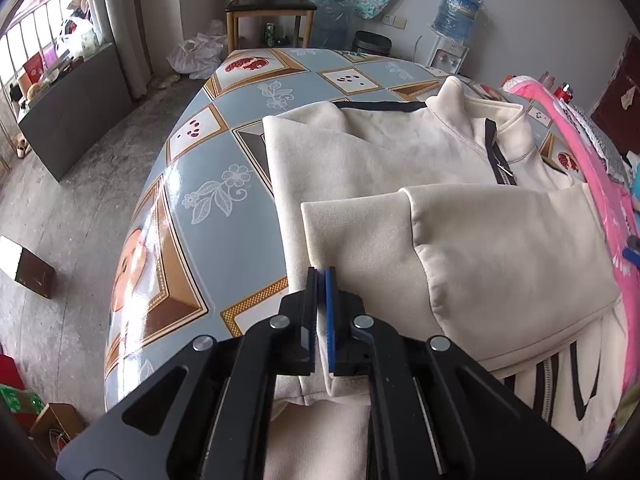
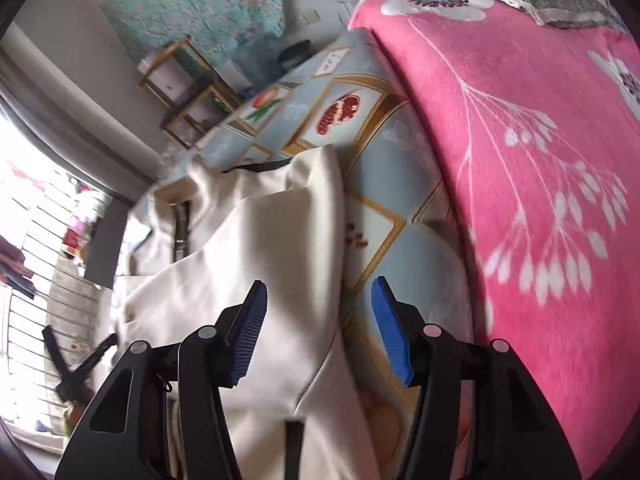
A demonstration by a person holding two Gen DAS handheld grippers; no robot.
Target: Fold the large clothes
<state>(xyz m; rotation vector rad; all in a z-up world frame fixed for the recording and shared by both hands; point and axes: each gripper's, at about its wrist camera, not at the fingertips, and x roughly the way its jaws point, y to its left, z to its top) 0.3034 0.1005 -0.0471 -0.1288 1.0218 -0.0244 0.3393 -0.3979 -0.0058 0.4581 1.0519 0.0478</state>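
Observation:
A cream zip-up sweatshirt (image 1: 400, 160) with black trim lies on a table with a blue patterned cloth (image 1: 208, 184). Its sleeve (image 1: 460, 248) is folded across the body. My left gripper (image 1: 321, 276) is shut on the sleeve's cuff edge near the garment's left side. In the right wrist view the same sweatshirt (image 2: 280, 248) lies left of centre. My right gripper (image 2: 320, 292) is open, its blue pads spread over the garment's right edge and the tablecloth (image 2: 384, 216), holding nothing.
A pink flowered blanket (image 2: 540, 160) lies along the table's right side, also in the left wrist view (image 1: 600, 184). A wooden chair (image 1: 268, 12), a water dispenser (image 1: 452, 32) and plastic bags stand beyond the table. Boxes sit on the floor at left (image 1: 28, 268).

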